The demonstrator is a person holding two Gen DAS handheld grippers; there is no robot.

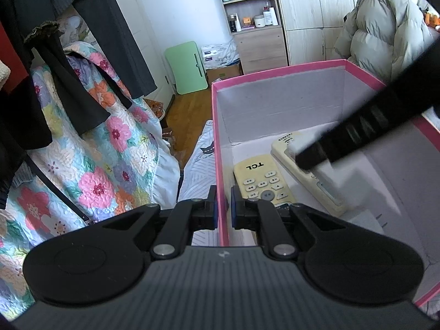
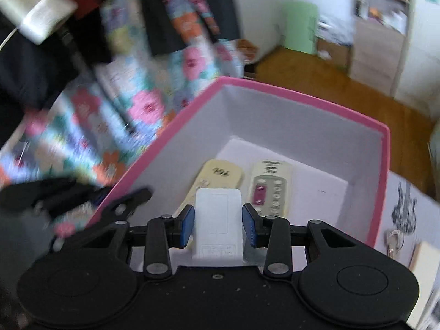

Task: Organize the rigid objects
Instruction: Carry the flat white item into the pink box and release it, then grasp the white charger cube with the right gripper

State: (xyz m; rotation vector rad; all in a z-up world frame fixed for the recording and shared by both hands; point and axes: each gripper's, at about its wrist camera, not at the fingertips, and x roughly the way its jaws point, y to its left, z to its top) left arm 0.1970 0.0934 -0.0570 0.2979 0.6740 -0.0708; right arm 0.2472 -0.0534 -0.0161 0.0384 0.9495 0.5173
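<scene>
A pink box (image 1: 220,137) with grey inner walls stands on the bed. My left gripper (image 1: 223,200) is shut on its left wall, one blue pad on each side of the rim. Two cream remotes lie side by side on the box floor: a TCL remote (image 1: 258,178) and a longer remote (image 1: 299,162). My right gripper (image 2: 218,214) is shut on a white block (image 2: 218,220) and hangs over the box (image 2: 302,101), above the remotes (image 2: 271,187). In the left wrist view, the right gripper (image 1: 316,156) shows as a blurred dark bar coming from the upper right.
A floral quilt (image 1: 110,148) and hanging dark clothes (image 1: 68,55) lie left of the box. Beyond are wooden floor, a green folding table (image 1: 189,68), shelves (image 1: 247,5) and a pale puffer jacket (image 1: 385,33). Keys (image 2: 393,242) lie on the sheet right of the box.
</scene>
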